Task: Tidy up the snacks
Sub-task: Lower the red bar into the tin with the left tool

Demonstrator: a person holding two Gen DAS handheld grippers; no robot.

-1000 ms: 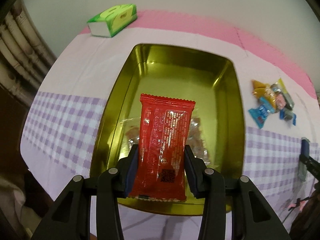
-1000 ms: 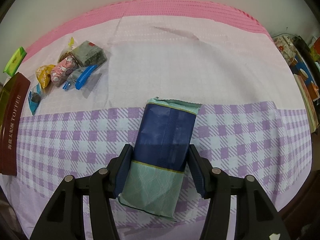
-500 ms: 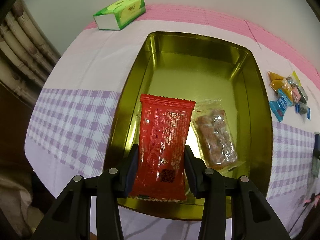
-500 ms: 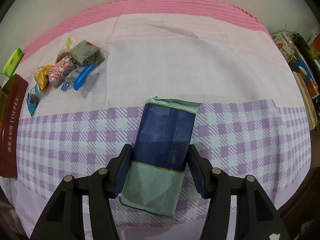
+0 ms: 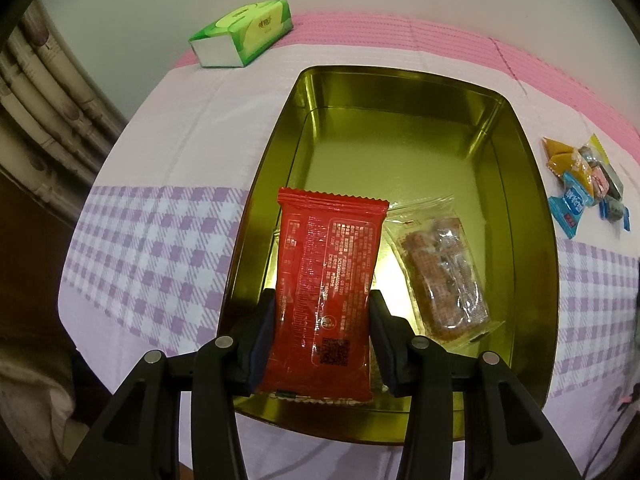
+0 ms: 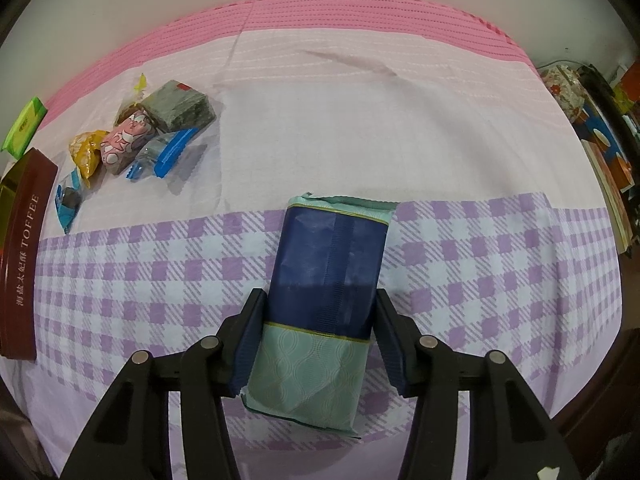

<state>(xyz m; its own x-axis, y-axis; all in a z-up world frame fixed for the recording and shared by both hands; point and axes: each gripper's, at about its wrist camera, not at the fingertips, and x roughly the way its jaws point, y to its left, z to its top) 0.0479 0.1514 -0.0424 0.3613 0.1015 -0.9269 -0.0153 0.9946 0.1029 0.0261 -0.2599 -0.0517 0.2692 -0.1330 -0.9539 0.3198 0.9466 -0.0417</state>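
Observation:
My left gripper point(image 5: 322, 312) is shut on a red snack packet point(image 5: 326, 280) and holds it over the near left part of an open gold tin point(image 5: 400, 76). A clear packet of brown snacks point(image 5: 442, 276) lies in the tin at the right. My right gripper point(image 6: 318, 312) is shut on a blue and pale green packet point(image 6: 320, 280) above the checked tablecloth. The tin's brown outer wall point(image 6: 22, 260), marked TOFFEE, shows at the left edge of the right wrist view. A pile of small wrapped sweets point(image 6: 132, 144) lies between tin and right gripper; it also shows in the left wrist view point(image 5: 584, 180).
A green tissue pack point(image 5: 244, 34) lies at the back left near the wall. The table's left edge drops off beside a curtain point(image 5: 40, 120). Boxes and clutter point(image 6: 600, 140) stand off the table's right side.
The left gripper with the red packet has drifted left over the tin, uncovering the clear packet on the right. The right gripper has barely moved.

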